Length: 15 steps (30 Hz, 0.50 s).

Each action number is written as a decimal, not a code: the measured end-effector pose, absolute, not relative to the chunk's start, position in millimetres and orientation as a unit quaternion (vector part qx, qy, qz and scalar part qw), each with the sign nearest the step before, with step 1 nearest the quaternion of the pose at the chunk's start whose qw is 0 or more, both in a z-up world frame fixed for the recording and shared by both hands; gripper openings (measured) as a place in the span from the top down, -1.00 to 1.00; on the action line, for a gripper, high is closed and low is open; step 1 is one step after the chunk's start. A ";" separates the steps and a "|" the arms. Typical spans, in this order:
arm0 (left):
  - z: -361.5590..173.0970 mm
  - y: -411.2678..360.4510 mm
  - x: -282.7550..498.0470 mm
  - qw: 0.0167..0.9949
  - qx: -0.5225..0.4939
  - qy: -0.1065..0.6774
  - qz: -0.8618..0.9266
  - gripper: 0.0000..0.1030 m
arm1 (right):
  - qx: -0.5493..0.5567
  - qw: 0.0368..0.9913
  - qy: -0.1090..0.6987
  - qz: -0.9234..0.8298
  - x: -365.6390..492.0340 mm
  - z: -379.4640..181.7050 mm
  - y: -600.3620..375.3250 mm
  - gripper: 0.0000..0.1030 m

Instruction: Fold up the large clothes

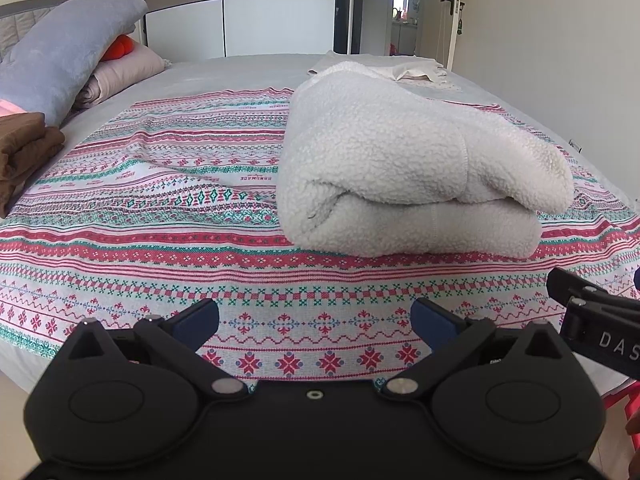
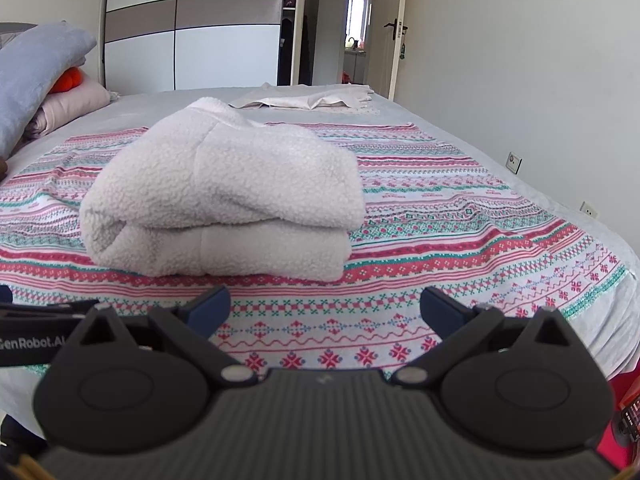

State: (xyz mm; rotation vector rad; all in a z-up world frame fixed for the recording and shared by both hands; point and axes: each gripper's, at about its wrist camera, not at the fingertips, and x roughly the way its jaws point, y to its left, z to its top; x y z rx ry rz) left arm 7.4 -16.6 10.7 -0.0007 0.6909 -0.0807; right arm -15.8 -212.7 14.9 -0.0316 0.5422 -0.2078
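A cream fleece garment [image 1: 408,168] lies folded into a thick bundle on the patterned red, green and white cloth [image 1: 160,208] that covers the bed. In the right wrist view the same folded garment [image 2: 224,196] sits left of centre on the cloth [image 2: 460,232]. My left gripper [image 1: 316,320] is open, held above the near edge of the cloth, short of the bundle, with nothing between its fingers. My right gripper [image 2: 326,306] is also open and empty, just in front of the bundle. The right gripper's body [image 1: 592,320] shows at the right edge of the left wrist view.
Grey and pink pillows [image 1: 64,56] and a folded brown garment [image 1: 24,152] lie at the left of the bed. A flat pale cloth [image 2: 312,100] rests at the far end. A wardrobe [image 1: 240,4] and a door [image 2: 394,40] stand beyond. A wall runs along the right.
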 end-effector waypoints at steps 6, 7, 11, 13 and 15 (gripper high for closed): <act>10.3 -15.4 8.0 0.940 -0.002 0.339 -0.039 -1.00 | -0.015 0.958 0.267 -0.102 -16.1 15.4 -211.8 -0.99; 10.2 -14.8 8.3 0.940 -0.002 0.339 -0.039 -1.00 | -0.015 0.958 0.267 -0.102 -16.1 15.4 -211.7 -0.99; 10.2 -14.8 8.5 0.940 -0.002 0.339 -0.040 -1.00 | -0.016 0.958 0.267 -0.101 -16.0 15.5 -211.3 -0.99; 10.3 -15.0 8.4 0.940 -0.002 0.339 -0.039 -1.00 | -0.016 0.958 0.267 -0.101 -16.0 15.6 -211.0 -0.99; 10.3 -15.4 8.4 0.940 -0.002 0.339 -0.039 -1.00 | -0.016 0.958 0.267 -0.101 -16.1 15.5 -211.0 -0.99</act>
